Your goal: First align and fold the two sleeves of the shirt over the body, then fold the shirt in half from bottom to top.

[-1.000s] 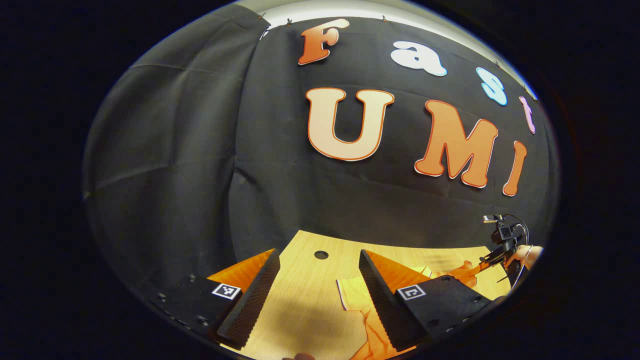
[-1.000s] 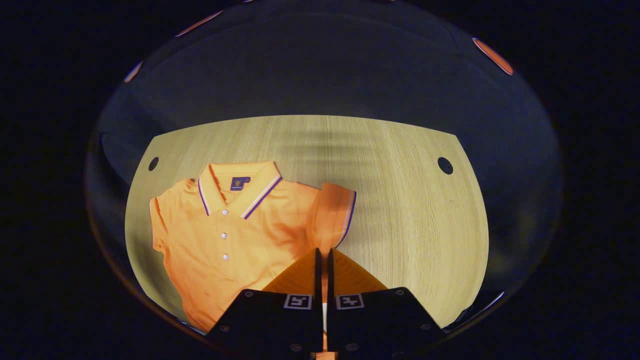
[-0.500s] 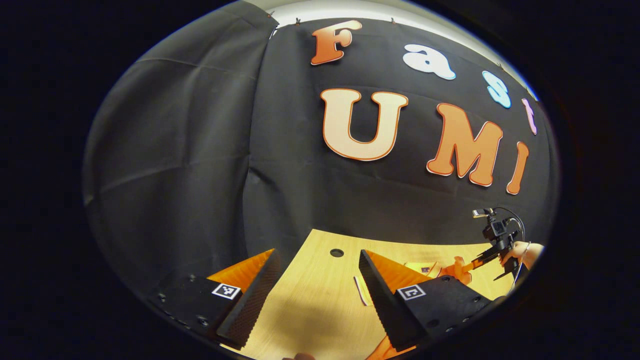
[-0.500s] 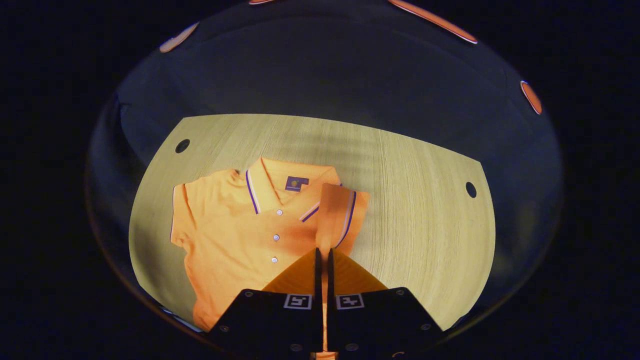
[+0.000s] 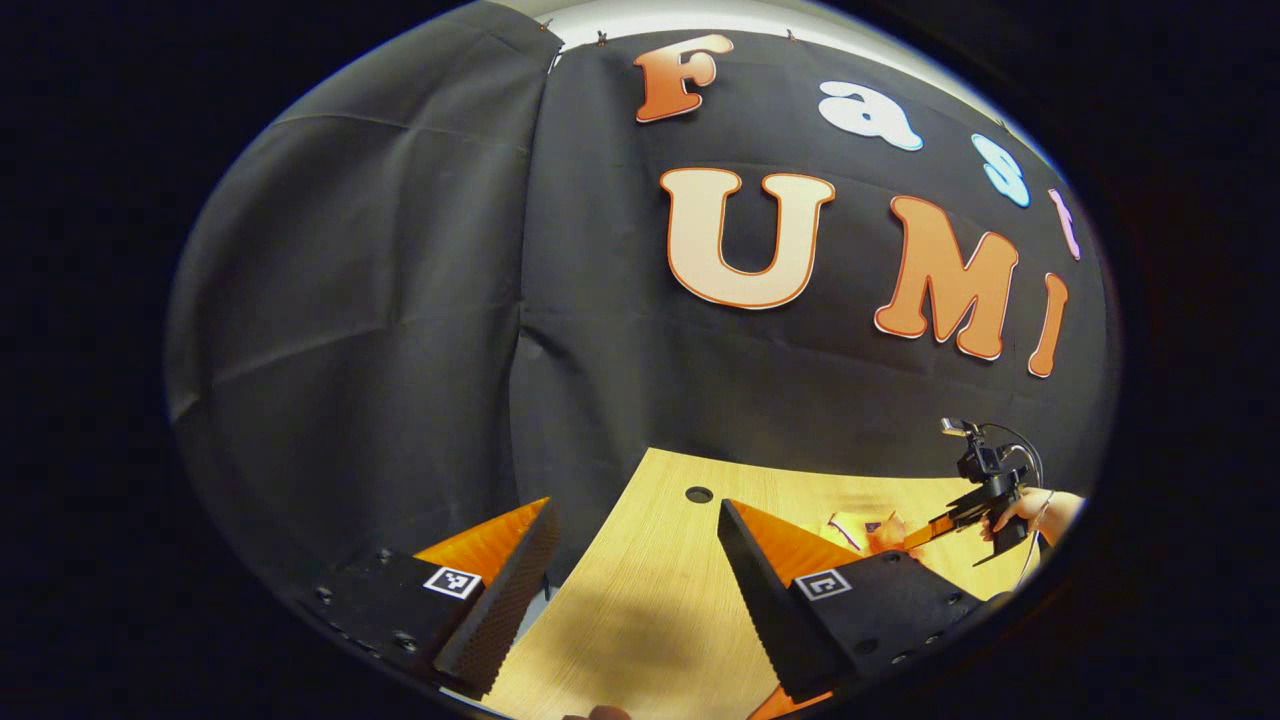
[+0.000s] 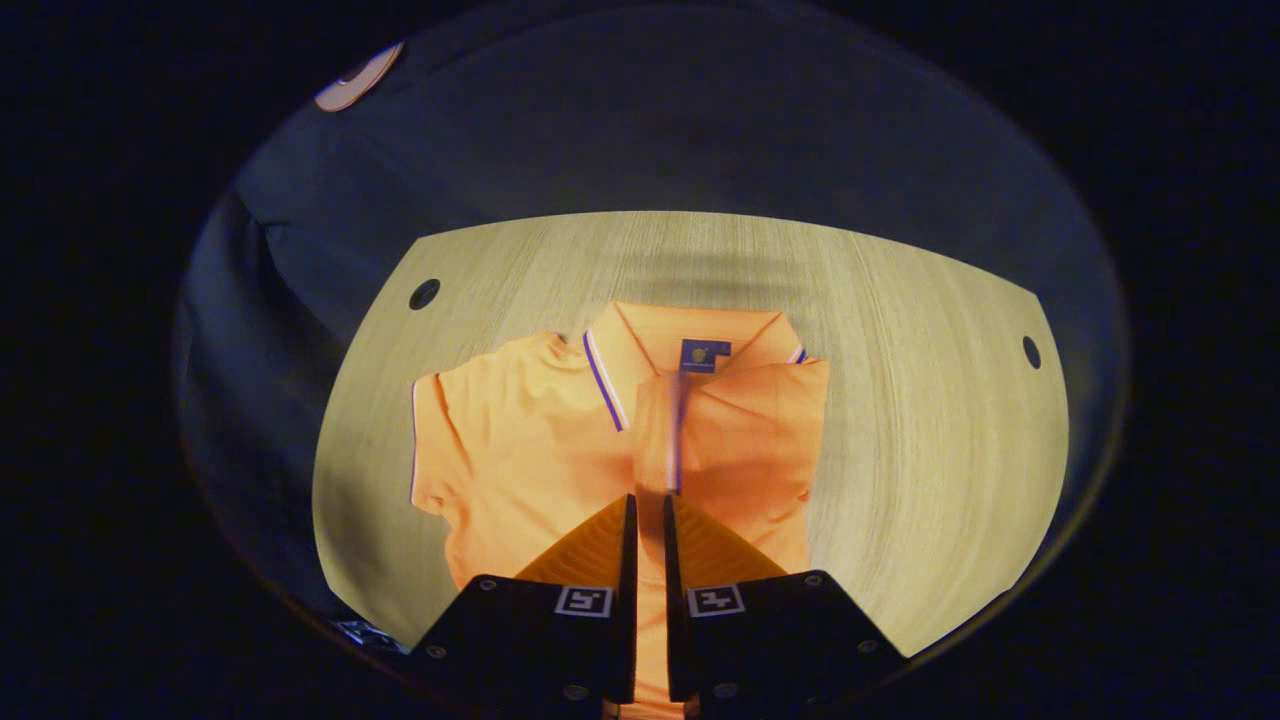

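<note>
Right hand-held gripper (image 6: pixel 648 505): fingers nearly together, pinching a strip of the shirt's sleeve (image 6: pixel 668 440) between them (cloth ran down through the narrow gap); it hung above the shirt's middle.
Left hand-held gripper (image 5: pixel 635 560): fingers spread wide with nothing between them, held over the bare bench (image 5: pixel 640 620) near its left edge, pointing at the booth wall.
Shirt (image 6: pixel 520 450): orange polo lying face up on the bench, collar (image 6: pixel 690 345) toward the far side; the right-hand side was doubled over the chest, the other sleeve (image 6: pixel 440 440) lay flat and unfolded at the left.
Step (my read): first sleeve fold in hand, not yet laid down; second sleeve and bottom-to-top fold not yet done.
Risk 1: the pinched strip looked thin, so it could slip out before the sleeve lay flat, and the fold would spring back open.
Risk 2: letting go too high or too far across would leave the sleeve crooked over the placket, so the two sleeves would not align.
Risk 3: pulling sideways could drag the whole shirt along the bench (nothing pinned it down, the left one was well apart from it).
Risk 4: bunched cloth under the flap would make the final half-fold lumpy.
</note>
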`<state>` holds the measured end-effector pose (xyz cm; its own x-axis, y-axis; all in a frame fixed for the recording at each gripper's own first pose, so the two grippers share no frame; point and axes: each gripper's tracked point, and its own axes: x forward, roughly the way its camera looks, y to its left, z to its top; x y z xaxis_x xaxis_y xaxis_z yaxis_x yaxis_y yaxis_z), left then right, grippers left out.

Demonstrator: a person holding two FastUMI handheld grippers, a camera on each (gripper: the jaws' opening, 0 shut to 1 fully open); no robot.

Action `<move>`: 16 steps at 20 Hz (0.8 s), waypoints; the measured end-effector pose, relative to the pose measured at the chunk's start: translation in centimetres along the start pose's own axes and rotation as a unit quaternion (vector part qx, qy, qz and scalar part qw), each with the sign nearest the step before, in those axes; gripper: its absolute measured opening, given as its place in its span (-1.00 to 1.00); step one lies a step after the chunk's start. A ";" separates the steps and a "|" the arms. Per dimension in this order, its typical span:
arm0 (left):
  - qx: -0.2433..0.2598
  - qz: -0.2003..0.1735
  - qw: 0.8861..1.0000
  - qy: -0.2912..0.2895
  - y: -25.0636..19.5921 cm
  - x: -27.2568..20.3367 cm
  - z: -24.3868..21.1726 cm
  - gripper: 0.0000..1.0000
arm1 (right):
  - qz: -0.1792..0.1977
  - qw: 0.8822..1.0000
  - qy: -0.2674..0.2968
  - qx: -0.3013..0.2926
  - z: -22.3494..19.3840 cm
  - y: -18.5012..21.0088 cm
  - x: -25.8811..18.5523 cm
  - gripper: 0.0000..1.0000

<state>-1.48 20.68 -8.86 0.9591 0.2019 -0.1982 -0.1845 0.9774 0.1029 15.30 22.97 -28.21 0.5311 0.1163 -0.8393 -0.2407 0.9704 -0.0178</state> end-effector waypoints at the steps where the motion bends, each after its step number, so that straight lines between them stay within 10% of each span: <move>1: 0.000 -0.001 1.000 0.001 -0.3 0.1 0.0 0.95 | 0.009 1.000 0.000 0.010 -0.2 0.4 0.2 -0.63; 4: -0.004 -0.008 1.000 0.005 -1.3 0.5 -0.4 0.96 | 0.012 1.000 -0.005 0.013 -0.3 0.2 0.3 -0.05; 7: -0.009 -0.017 1.000 0.013 -2.8 1.1 -0.8 0.96 | 0.010 1.000 -0.018 0.023 -0.1 -0.4 0.0 0.99; 16: -0.005 -0.063 0.996 0.067 -9.7 5.4 -4.5 0.96 | 0.024 0.996 -0.078 0.043 1.6 -2.8 -4.8 0.98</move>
<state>4.51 12.52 -15.27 0.9378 0.0838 -0.3370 -0.0679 0.9960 0.0587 14.78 20.05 -23.28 0.6420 0.1882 -0.7433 -0.2028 0.9766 0.0721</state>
